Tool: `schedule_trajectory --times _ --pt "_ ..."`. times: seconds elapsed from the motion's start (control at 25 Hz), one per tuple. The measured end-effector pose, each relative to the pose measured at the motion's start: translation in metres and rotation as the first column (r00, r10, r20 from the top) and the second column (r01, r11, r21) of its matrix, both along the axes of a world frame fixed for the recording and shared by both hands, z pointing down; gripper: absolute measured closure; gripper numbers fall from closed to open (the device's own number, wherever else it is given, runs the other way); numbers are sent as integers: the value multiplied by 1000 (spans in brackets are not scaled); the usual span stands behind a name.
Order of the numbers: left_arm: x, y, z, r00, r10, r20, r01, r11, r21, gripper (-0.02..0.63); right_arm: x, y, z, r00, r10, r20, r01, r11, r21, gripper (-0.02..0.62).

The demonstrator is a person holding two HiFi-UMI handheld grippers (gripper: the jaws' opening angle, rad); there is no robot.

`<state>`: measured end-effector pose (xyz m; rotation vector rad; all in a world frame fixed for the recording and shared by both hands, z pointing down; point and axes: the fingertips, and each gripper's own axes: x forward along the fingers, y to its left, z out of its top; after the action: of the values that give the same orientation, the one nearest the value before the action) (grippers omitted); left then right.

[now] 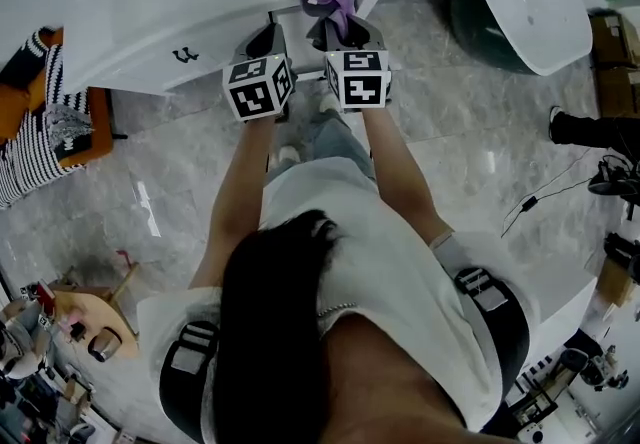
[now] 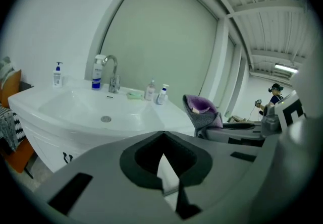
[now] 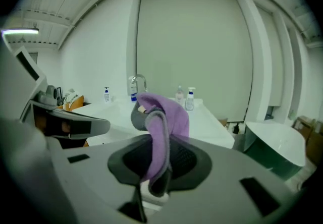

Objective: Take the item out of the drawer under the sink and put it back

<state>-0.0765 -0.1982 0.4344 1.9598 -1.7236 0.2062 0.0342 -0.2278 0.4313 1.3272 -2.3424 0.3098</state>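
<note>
1. Right gripper (image 3: 154, 187) is clamped on the purple cloth (image 3: 164, 122), held up in front of the sink (image 2: 65, 104) and outside the drawer; left gripper (image 2: 169, 183) is narrow and empty
2. Likely best: the left gripper pulls the handle (image 1: 183, 56) first, since the drawer looks shut; lower the cloth in with its loose end clear of the edge
3. Cloth is soft, fleecy, grey-edged and flops over; sink is glossy white and rounded

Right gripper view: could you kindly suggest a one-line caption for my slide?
Right gripper pinching a purple cloth in front of the white sink.
</note>
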Motion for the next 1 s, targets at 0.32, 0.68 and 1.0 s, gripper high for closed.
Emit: schedule_trajectory --times 0.32,0.68,1.0 --pt "4 -11 -53 999 9 33 -14 989 146 603 -8 -5 -61 997 -10 77 -3 986 166 506" --pt "1 -16 -86 998 17 52 -30 970 242 603 -14 -2 -105 993 -10 117 -24 957 289 506" --pt "6 -11 -101 995 59 81 -81 945 316 603 -16 6 -115 995 -5 101 -29 943 333 506"
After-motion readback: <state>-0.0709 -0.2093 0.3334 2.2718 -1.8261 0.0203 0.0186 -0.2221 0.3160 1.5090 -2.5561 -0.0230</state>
